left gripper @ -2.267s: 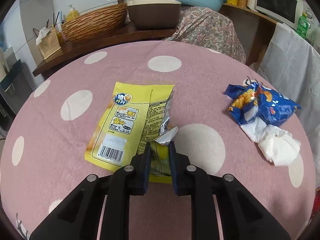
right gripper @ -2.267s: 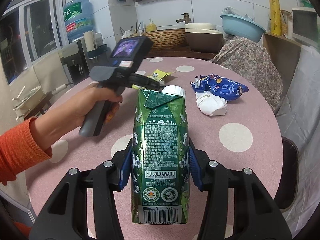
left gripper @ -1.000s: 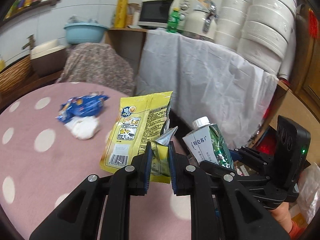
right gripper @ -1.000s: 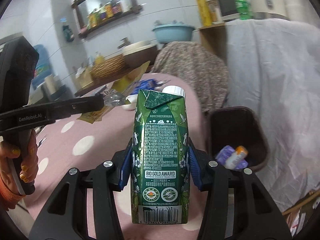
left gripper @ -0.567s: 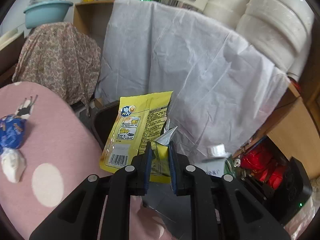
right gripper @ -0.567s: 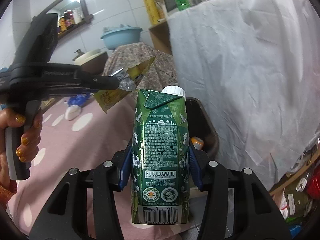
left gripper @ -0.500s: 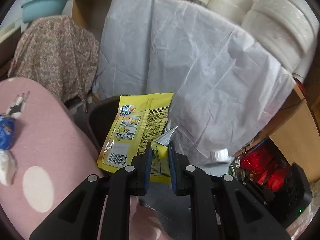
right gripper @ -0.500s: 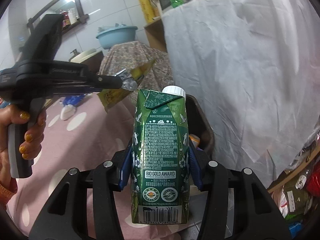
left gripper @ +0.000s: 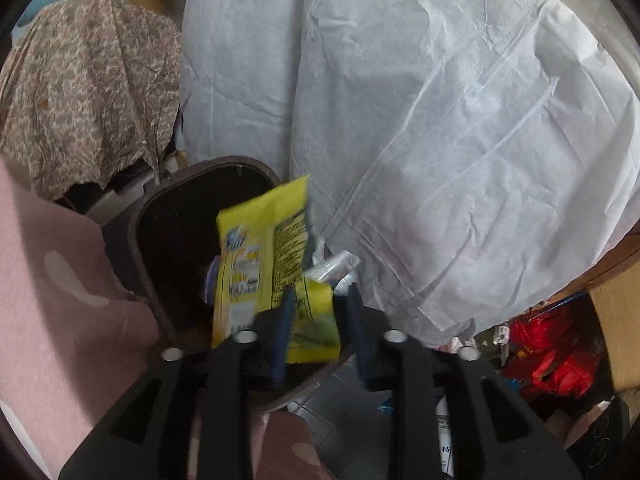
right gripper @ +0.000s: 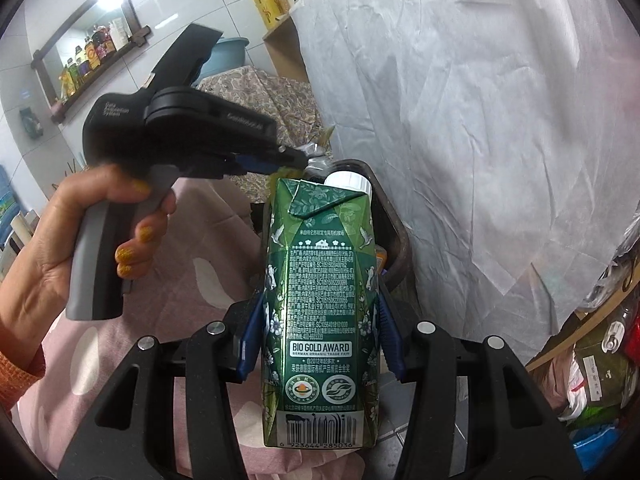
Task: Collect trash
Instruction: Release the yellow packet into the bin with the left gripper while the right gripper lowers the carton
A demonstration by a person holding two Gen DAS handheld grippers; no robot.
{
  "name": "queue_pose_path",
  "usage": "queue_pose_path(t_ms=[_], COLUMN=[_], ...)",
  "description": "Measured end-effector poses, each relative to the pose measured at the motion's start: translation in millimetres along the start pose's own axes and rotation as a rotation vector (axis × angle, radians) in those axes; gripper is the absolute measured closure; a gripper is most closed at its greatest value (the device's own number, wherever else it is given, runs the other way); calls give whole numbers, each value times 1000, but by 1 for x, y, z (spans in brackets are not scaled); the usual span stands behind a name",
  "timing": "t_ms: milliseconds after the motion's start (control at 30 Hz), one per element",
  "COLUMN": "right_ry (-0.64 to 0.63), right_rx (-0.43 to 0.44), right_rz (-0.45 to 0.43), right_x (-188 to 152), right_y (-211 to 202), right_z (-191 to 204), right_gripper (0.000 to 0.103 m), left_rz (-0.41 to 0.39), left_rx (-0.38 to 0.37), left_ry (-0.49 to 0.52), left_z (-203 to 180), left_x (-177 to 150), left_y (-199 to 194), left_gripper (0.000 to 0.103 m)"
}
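The left gripper (left gripper: 318,312) has just been opening its jaws; they now stand apart with the yellow snack bag (left gripper: 264,264) between them — blurred, tilted and, by the look of it, slipping free over the dark bin (left gripper: 168,196). Whether a pad still brushes the bag's lower corner I cannot tell. The right gripper (right gripper: 318,338) has its jaws clamped on the sides of the green carton (right gripper: 320,300), which stands upright between them with its white cap at the far end, just above the bin's near rim.

The bin sits on the floor between the pink spotted bench (left gripper: 60,300) on the left and a white draped sheet (left gripper: 440,140) on the right. Something pale already lies inside it, though it is too hidden to name.

As I judge it, the snack bag is being dropped now and the carton comes next — it is not yet released. Whatever trash is left on the bench does not show in these views.
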State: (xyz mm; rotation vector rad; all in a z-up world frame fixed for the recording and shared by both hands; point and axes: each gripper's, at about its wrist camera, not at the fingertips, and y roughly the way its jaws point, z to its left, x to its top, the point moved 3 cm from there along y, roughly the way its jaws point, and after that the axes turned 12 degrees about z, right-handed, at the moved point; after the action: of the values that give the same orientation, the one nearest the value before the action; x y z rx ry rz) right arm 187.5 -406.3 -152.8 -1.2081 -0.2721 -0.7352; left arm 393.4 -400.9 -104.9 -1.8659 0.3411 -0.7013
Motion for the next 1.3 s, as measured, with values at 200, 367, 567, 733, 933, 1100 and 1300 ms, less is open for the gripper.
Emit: queue_pose_path(t_ms=[200, 367, 567, 733, 933, 1100, 1300], right_ry=[1, 4, -5, 8, -32, -51, -55], right_rx=[-7, 18, 58, 88, 27, -33, -87], right_rz=[22, 40, 97, 154, 223, 280, 335], right_x=[7, 19, 46, 77, 95, 98, 102], right_y=[14, 30, 67, 108, 163, 200, 235], right_z=[-5, -2, 7, 17, 32, 32, 29], right_gripper=[53, 53, 53, 53, 53, 53, 53], left_rz=[-64, -157, -238, -314, -334, -344, -351], left_rx=[38, 37, 66, 118, 208, 255, 301], left_ry=[12, 18, 25, 26, -8, -51, -94], left_z=[0, 1, 10, 23, 51, 82, 109], left_x=[-4, -15, -36, -63, -90, -113, -133], left_y=[-16, -52, -88, -123, -145, -164, -178], left_gripper=[35, 24, 13, 6, 6, 6, 6])
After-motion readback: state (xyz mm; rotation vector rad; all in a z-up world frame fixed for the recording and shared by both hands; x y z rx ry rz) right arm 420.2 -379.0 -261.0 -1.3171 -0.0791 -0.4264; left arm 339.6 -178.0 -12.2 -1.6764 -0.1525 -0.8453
